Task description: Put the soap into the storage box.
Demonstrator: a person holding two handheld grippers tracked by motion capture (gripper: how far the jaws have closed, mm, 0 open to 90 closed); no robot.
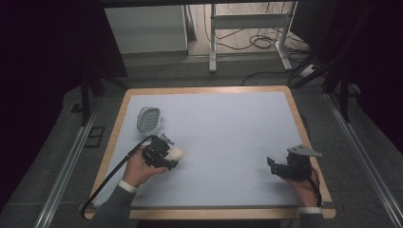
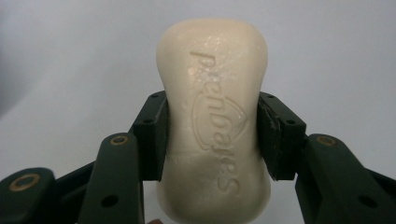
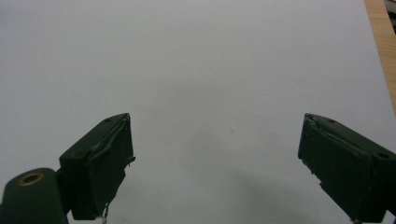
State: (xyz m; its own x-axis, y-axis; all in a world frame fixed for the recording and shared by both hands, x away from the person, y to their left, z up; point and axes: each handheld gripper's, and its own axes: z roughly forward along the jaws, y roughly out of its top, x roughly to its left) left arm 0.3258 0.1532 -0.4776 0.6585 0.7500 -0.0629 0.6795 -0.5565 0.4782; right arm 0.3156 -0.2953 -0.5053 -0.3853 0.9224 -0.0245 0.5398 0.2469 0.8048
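A cream bar of soap (image 2: 212, 116) with embossed lettering sits clamped between the two black jaws of my left gripper (image 2: 211, 135). From above, that soap (image 1: 176, 153) sticks out of my left gripper (image 1: 170, 156) at the table's left, just over the white mat (image 1: 228, 128). A pale, ribbed soap dish (image 1: 149, 119) rests on the mat beyond it, toward the back left. My right gripper (image 1: 271, 165) is near the right front edge, and its jaws (image 3: 215, 158) stand wide apart with nothing between them.
The mat lies on a wooden table (image 1: 297, 111) whose rim shows all round. A strip of that wood (image 3: 380, 42) appears at the right gripper view's far right. Beyond the table are a metal desk frame (image 1: 247, 28) and floor cables (image 1: 259, 42).
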